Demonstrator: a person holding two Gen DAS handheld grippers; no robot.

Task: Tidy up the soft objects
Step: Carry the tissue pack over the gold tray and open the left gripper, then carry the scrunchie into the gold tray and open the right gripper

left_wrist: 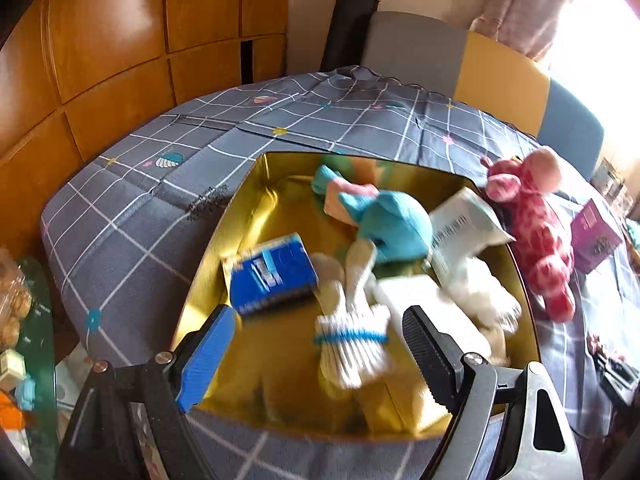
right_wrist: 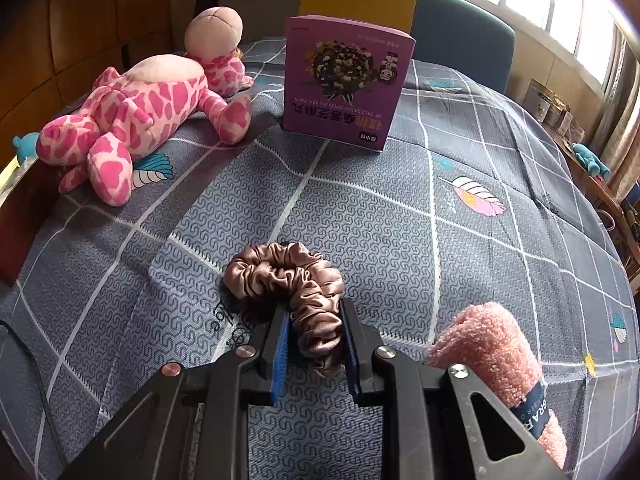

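A gold-lined box (left_wrist: 256,200) sits open on the grey checked bedspread (left_wrist: 132,232). Inside it lie a teal plush toy (left_wrist: 392,224), a white sock bundle with a blue band (left_wrist: 352,344), a white plush (left_wrist: 480,292), a white packet (left_wrist: 464,224) and a blue carton (left_wrist: 272,272). My left gripper (left_wrist: 320,316) hangs open over the box's near side, above the sock bundle and apart from it. On the bedspread, my right gripper (right_wrist: 314,312) is shut on a brown satin scrunchie (right_wrist: 280,268). A pink spotted giraffe plush (right_wrist: 148,108) lies to the right of the box.
A purple carton (right_wrist: 344,84) stands upright on the bed beyond the scrunchie. A rolled pink towel (right_wrist: 492,356) lies by my right gripper's right side. Wooden cabinets (left_wrist: 112,40) line the left. A glass side table (left_wrist: 36,320) with clutter stands at the bed's left edge.
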